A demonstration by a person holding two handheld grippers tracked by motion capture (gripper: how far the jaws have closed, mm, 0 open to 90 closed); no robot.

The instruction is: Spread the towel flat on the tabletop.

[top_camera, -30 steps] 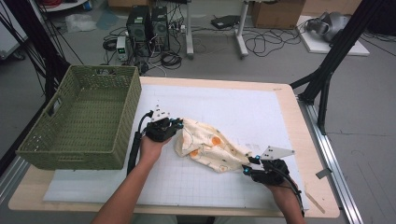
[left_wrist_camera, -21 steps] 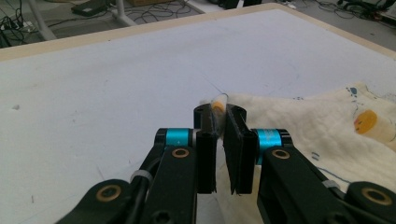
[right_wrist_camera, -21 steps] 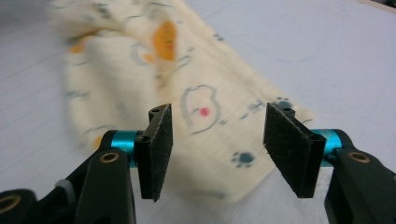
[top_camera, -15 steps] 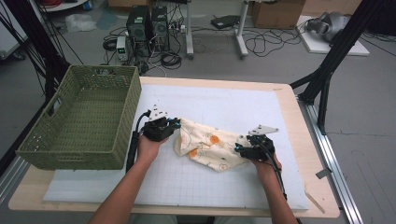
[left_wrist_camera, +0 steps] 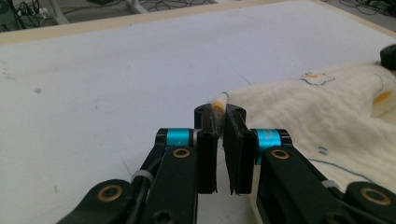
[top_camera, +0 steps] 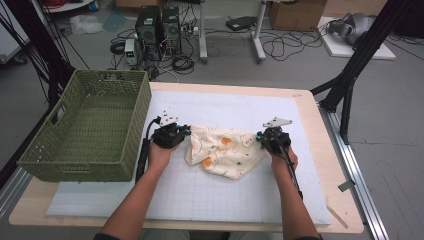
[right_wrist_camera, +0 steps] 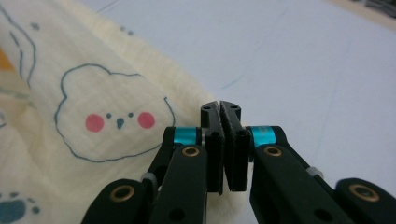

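A cream cloth (top_camera: 225, 152) printed with small cartoon animals lies crumpled on the white grid mat (top_camera: 225, 205). My left gripper (top_camera: 186, 132) is at the cloth's left end. In the left gripper view this gripper (left_wrist_camera: 219, 109) is shut on a corner of the cloth (left_wrist_camera: 327, 107), and a tuft of fabric sticks out past the tips. My right gripper (top_camera: 260, 136) is at the cloth's right edge. Its jaws have just been closing, and in the right gripper view the gripper (right_wrist_camera: 220, 109) is shut where the edge of the cloth (right_wrist_camera: 93, 93) runs in under the tips.
A green woven basket (top_camera: 75, 170) stands at the table's left, close beside my left hand. The wooden table edge (top_camera: 310, 100) frames the mat. Cables and computer cases (top_camera: 160, 25) sit on the floor beyond the table.
My right gripper has moved away from the person along the cloth's right side, from its near corner to its far right edge, and its jaws have shut. The left gripper has stayed put.
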